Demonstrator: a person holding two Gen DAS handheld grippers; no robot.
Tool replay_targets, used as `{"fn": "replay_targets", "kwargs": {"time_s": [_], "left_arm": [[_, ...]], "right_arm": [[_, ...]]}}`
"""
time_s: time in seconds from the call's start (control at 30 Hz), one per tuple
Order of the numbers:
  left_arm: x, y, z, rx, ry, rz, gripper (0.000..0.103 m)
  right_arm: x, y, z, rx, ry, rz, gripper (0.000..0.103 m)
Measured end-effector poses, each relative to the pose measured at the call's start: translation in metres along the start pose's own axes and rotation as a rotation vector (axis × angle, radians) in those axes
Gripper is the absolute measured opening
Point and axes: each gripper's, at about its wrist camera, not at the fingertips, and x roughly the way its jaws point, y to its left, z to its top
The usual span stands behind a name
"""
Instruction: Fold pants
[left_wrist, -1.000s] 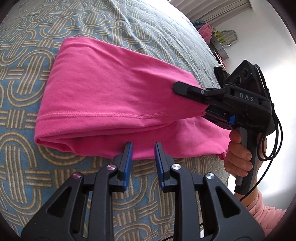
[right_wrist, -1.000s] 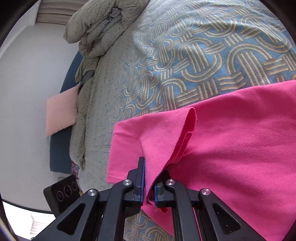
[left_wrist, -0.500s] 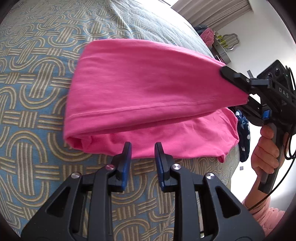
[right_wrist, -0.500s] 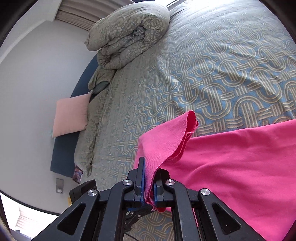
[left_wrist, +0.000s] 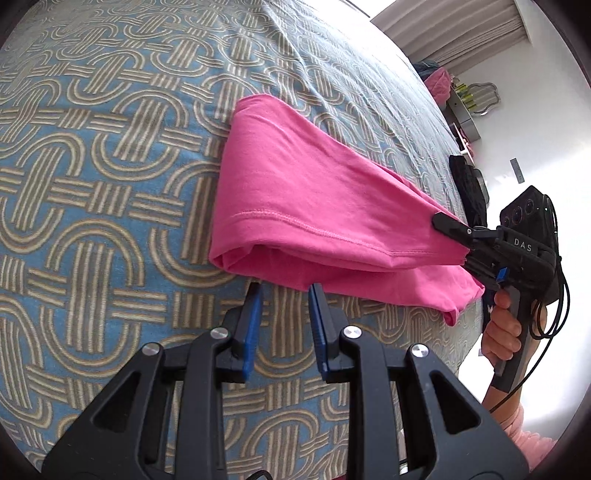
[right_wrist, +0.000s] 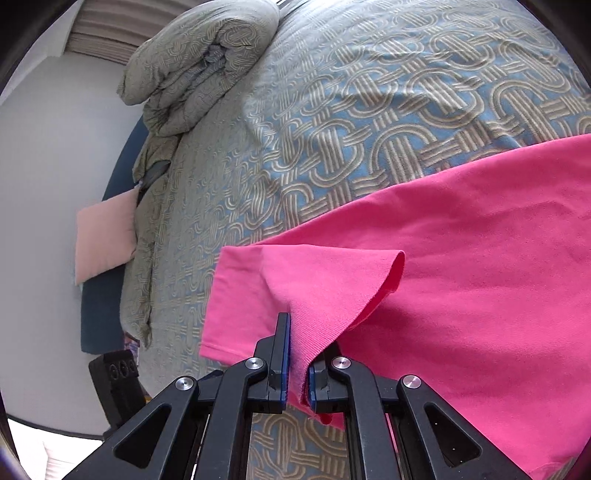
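Lengthwise, pants (left_wrist: 303, 206) stretch toward right claw (right_wrist: 297, 354).

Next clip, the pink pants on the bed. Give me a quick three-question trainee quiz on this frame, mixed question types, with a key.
1. True or false: the left gripper is clamped on the pants.
2. Which gripper holds cloth? A) left B) right C) both D) neither
3. Fill in: the pants lie on the patterned ____.

Key:
1. False. Its jaws stand open and empty, just short of the folded edge.
2. B. The right gripper is shut on a pinched edge of the pants, lifting the top layer off the lower layer.
3. Bedspread. A rolled duvet and a pillow sit at the far end of the bed.
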Motion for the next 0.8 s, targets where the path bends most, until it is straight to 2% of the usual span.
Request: {"fn": "replay_targets", "kwargs": {"time_s": [0.1,0.2,0.33,0.47,0.53,0.6,0.7,0.8], "left_arm": [[0.004,-0.011,0.006,0.027,0.002,-0.041,0.026],[0.016,-0.020,0.014,0.065,-0.014,-0.014,0.026],[0.021,-0.004,0.023,-0.020,-0.060,0.033,0.026],[0.004,0.017,0.019,-0.102,-0.089,0.068,0.026],[-0.005,0.025,0.015,-0.122,-0.098,0.082,0.026],[-0.009,0.032,0.011,-0.135,-0.096,0.065,0.026],[-0.006,0.031,0.008,-0.123,-0.073,0.089,0.026],[-0.003,0.023,0.005,-0.091,-0.056,0.077,0.026]], "right_arm": [[-0.009,0.013,0.003,-0.034,-0.020,0.030,0.007],[-0.017,0.029,0.008,-0.052,-0.038,0.064,0.007],[-0.031,0.053,0.015,-0.076,-0.067,0.107,0.007],[-0.043,0.069,0.013,-0.139,-0.109,0.075,0.007],[-0.045,0.066,0.012,-0.141,-0.119,0.047,0.007],[-0.042,0.054,0.010,-0.120,-0.113,0.034,0.007],[-0.028,0.031,0.005,-0.051,-0.074,0.020,0.007],[-0.017,0.014,-0.003,-0.029,-0.034,-0.003,0.008]]}}
